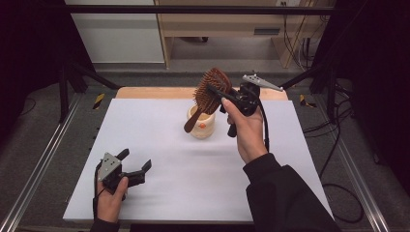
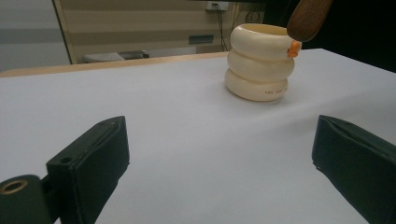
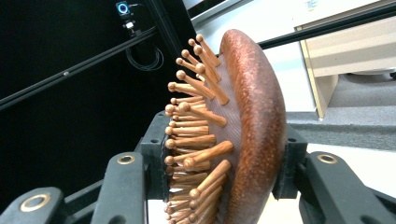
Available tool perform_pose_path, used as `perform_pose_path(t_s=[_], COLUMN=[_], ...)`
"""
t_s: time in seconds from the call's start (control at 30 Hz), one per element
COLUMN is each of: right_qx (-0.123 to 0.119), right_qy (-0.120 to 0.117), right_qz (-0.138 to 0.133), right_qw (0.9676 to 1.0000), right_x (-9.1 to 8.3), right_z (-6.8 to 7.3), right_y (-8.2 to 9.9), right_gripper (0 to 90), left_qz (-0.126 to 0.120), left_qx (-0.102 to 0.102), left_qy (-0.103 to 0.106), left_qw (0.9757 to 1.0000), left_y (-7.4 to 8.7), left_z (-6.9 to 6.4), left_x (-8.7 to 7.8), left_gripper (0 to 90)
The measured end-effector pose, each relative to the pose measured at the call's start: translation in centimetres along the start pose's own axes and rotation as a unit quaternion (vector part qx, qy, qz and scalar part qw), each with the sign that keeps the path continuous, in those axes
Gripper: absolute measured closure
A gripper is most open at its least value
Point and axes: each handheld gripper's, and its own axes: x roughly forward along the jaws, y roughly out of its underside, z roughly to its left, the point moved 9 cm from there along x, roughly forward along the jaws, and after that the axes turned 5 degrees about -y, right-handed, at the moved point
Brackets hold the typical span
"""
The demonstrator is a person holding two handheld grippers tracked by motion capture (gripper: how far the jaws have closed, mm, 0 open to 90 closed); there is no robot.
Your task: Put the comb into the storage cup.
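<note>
cream ringed holder stands directly beneath the gripped hairbrush handle.

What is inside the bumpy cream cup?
The brown handle end of the hairbrush hangs at the rim of the cream cup, held up by the right tongs. The brush and the cup's own wall cover its inside, so what else it holds cannot be seen.
</note>
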Motion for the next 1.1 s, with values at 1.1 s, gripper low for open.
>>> perform_pose_path(t_s=[1.1], right_qx=[0.003], right_qy=[0.002], right_qz=[-0.004], right_qw=[1.0000], right_x=[-0.26], right_z=[-0.39], right_y=[-0.32], right_gripper=[51.3], left_qz=[0.001], left_qx=[0.000], left_qy=[0.002], left_qw=[1.0000], left_y=[0.03], left_z=[-0.04], left_x=[0.01], left_gripper=[4.1])
